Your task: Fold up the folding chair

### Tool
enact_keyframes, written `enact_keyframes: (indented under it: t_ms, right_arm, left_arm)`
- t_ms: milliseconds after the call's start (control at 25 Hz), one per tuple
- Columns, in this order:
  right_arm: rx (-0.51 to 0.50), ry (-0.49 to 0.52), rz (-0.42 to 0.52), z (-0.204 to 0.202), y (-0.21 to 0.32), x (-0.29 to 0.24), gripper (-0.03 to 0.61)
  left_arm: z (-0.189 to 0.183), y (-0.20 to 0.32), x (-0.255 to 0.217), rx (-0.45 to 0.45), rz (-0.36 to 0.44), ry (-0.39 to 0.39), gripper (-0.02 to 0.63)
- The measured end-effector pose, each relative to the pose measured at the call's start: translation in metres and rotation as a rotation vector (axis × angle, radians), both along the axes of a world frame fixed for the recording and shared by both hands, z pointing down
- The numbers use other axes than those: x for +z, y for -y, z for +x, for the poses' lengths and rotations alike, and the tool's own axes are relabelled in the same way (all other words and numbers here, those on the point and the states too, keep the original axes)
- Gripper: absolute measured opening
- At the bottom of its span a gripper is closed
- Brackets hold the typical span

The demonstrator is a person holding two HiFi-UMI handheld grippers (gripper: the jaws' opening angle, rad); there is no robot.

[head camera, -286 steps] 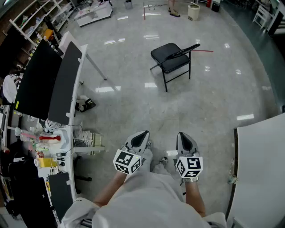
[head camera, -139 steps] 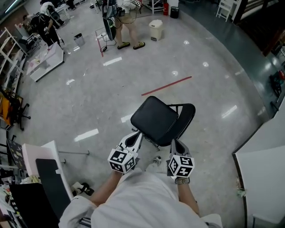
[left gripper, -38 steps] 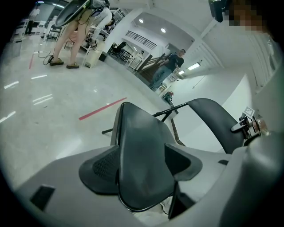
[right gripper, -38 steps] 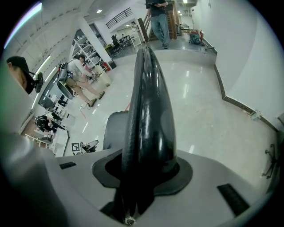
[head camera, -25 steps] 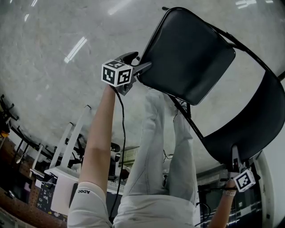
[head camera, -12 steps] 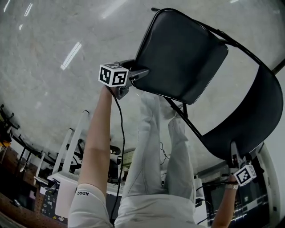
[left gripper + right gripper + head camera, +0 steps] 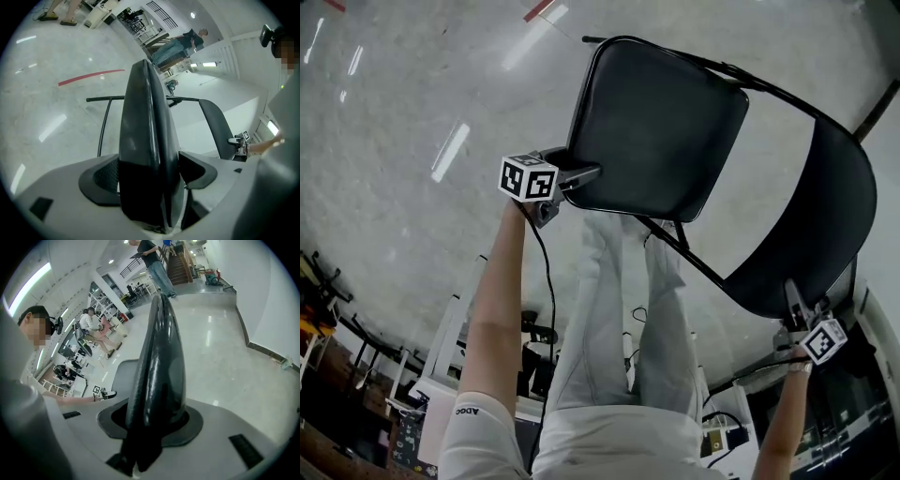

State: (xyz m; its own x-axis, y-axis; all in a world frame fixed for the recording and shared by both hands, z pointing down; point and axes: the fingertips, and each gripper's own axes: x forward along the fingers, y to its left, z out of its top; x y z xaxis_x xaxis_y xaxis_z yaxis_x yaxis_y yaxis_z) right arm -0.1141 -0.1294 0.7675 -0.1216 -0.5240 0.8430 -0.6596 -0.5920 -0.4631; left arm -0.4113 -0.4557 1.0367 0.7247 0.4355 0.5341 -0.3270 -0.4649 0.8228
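Glossy grey floor [image 7: 394, 112], red tape line [image 7: 89, 77] across it, staircase [image 7: 180, 266] at far end

The folding chair [image 7: 675, 112] is black, with a padded, rounded-square seat [image 7: 647, 141], a curved backrest [image 7: 816, 225] and a thin tube frame [image 7: 698, 262]. It is not yet folded: seat and backrest stand apart at a wide angle, joined by the frame. The seat is tipped up just in front of the person's legs [image 7: 614, 309], its broad smooth face showing. The backrest stands off to the right of the legs.
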Motion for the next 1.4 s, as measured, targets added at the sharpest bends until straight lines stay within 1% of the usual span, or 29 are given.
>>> enact_keyframes:
  t_ms: [240, 400, 600, 720, 840, 1000, 1080, 1240, 1400]
  right_arm:
    - [0.008, 0.049, 0.032, 0.010, -0.013, 0.010, 0.144]
    - [0.032, 0.087, 0.049, 0.018, -0.021, 0.022, 0.144]
    - [0.013, 0.139, 0.094, 0.031, -0.029, 0.042, 0.146]
    - [0.034, 0.169, 0.102, 0.040, -0.039, 0.051, 0.146]
    - [0.053, 0.184, 0.093, 0.055, -0.054, 0.057, 0.146]
    - [0.064, 0.215, 0.114, 0.064, -0.063, 0.053, 0.146]
    - [0.082, 0.222, 0.107, 0.067, -0.070, 0.059, 0.146]
    - [0.107, 0.212, 0.060, 0.072, -0.066, 0.068, 0.149]
    - [0.133, 0.188, 0.014, 0.093, -0.089, 0.056, 0.150]
  left_arm:
    - [0.002, -0.006, -0.018, 0.006, -0.025, -0.009, 0.379]
    - [0.003, -0.010, -0.027, 0.012, -0.022, -0.011, 0.378]
    - [0.015, -0.024, -0.030, 0.029, -0.014, 0.012, 0.376]
    - [0.020, -0.035, -0.037, 0.046, -0.019, 0.029, 0.359]
    - [0.028, -0.041, -0.045, 0.053, 0.018, 0.048, 0.349]
    - [0.037, -0.055, -0.058, 0.046, 0.055, 0.075, 0.342]
    - [0.040, -0.061, -0.057, 0.043, 0.063, 0.094, 0.341]
    - [0.043, -0.058, -0.054, 0.034, 0.067, 0.134, 0.341]
    - [0.073, -0.083, -0.068, 0.044, 0.084, 0.158, 0.333]
